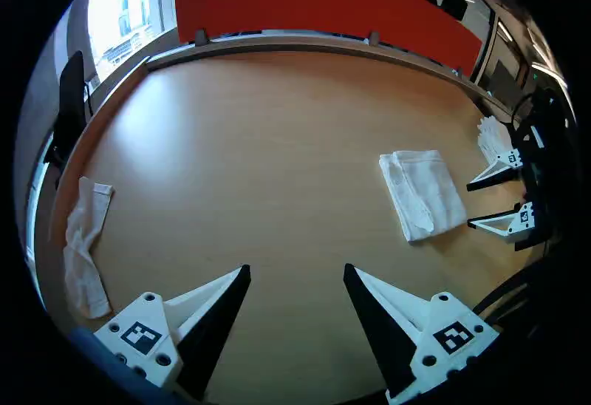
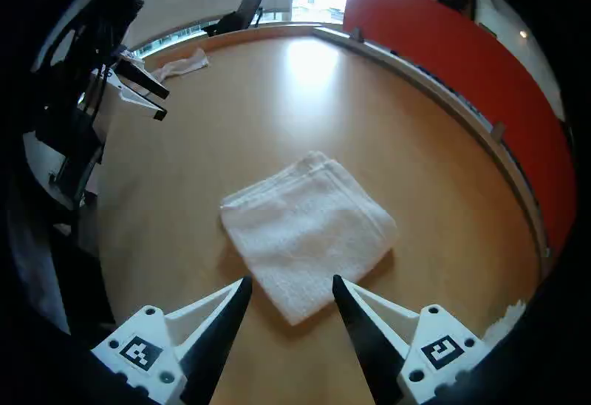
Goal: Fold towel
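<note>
One folded towel (image 2: 306,231), wooden table (image 1: 258,146), red partition (image 1: 318,2), bright window (image 1: 122,6)

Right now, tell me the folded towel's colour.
The folded terry towel is plain white, clearest in the right gripper view.

This looks like an office. A broad, pale wooden worktop (image 1: 244,154) stretches ahead of the left gripper (image 1: 295,267) to a long red partition screen (image 1: 318,6) along its far edge. Far to that gripper's left, a black office chair (image 1: 70,102) stands beside a bright window (image 1: 122,13) facing buildings.
</note>
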Demonstrator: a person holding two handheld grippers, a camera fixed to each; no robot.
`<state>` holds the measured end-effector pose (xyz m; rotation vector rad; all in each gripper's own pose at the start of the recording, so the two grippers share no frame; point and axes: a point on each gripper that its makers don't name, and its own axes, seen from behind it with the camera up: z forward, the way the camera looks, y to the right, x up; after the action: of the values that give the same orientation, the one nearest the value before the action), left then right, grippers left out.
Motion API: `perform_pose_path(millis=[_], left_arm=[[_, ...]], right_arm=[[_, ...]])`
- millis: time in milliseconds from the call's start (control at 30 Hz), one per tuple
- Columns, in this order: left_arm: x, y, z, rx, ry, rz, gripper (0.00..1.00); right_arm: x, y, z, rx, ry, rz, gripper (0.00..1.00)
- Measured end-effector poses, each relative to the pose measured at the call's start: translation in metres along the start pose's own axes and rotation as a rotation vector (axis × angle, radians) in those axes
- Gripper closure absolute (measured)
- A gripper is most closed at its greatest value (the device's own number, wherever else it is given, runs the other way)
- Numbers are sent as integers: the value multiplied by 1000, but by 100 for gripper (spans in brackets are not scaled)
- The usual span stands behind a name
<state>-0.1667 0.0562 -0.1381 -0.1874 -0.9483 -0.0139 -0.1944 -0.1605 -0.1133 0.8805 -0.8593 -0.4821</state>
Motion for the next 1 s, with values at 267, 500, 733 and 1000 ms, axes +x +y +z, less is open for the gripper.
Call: perform_pose_path(millis=[267, 500, 733, 1000], left_arm=[[1, 3, 0, -3, 2, 4, 6], [0, 3, -1, -3, 2, 7, 6], [-1, 4, -2, -5, 2, 7, 6], [-2, 5, -2, -5, 1, 9, 6]], right_arm=[[-20, 3, -1, -9, -28, 24, 16], [-30, 1, 2, -8, -47, 28, 18], [-41, -2, 5, -3, -69, 33, 24], [-46, -4, 9, 0, -82, 44, 47]])
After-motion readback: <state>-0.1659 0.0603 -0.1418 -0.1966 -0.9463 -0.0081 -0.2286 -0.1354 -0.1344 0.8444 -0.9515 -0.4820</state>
